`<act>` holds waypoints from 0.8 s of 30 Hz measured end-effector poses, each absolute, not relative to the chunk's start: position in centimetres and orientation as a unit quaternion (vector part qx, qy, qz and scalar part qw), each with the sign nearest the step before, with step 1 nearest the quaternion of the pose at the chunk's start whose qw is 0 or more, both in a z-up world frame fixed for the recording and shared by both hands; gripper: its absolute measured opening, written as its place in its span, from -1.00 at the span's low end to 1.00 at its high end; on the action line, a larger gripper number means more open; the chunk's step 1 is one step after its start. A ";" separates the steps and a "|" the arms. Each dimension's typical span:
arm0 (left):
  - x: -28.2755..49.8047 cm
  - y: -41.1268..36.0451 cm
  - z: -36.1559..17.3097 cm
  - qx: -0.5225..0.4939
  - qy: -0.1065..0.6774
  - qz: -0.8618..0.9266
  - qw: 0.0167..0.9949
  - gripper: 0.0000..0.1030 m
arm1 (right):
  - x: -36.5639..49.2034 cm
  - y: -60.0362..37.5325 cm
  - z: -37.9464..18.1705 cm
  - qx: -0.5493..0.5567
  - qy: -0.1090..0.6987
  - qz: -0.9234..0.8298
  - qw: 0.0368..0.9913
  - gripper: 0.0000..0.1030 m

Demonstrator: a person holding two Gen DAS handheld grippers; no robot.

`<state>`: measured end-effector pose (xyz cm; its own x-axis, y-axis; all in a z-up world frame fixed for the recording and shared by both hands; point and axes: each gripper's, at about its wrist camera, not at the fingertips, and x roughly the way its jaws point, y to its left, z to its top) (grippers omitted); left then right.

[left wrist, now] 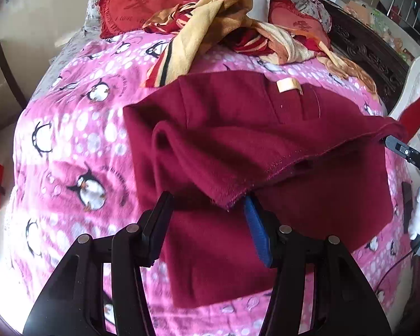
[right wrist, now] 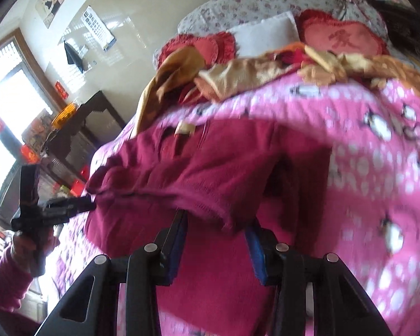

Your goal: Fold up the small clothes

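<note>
A dark red fleece garment (left wrist: 252,140) lies on a pink penguin blanket (left wrist: 70,140) with its near hem lifted and folded back. My left gripper (left wrist: 207,198) is open, its fingers wide apart; the lifted hem corner hangs just above and between the tips. My right gripper (right wrist: 215,221) is open too, with the other corner of the hem (right wrist: 210,204) draped over its tips. The right gripper shows in the left wrist view (left wrist: 406,151) at the hem's right end. The left gripper shows in the right wrist view (right wrist: 70,207) at the hem's left end. A cream label (left wrist: 288,85) sits near the collar.
A crumpled yellow and red blanket (left wrist: 224,25) and red heart cushions (left wrist: 142,2) lie at the head of the bed. A dark carved headboard (left wrist: 369,53) is at the right. A dark cabinet (right wrist: 78,140) with clutter stands beside the bed under a window.
</note>
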<state>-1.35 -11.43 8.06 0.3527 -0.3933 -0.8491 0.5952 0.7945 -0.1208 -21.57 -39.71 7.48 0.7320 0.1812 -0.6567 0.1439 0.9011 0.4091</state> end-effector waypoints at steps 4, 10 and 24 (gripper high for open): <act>2.2 -13.4 9.3 0.066 0.464 -0.285 0.836 0.02 | -17.4 -41.8 9.6 0.235 0.325 -0.021 0.916 -0.21; 5.2 -12.6 9.4 0.013 0.493 -0.261 0.830 0.02 | -12.8 -43.8 7.9 0.249 0.369 -0.065 0.893 -0.21; 0.8 -7.9 6.1 0.036 0.515 -0.223 0.827 0.02 | -19.0 -41.4 7.0 0.218 0.393 -0.093 0.888 -0.19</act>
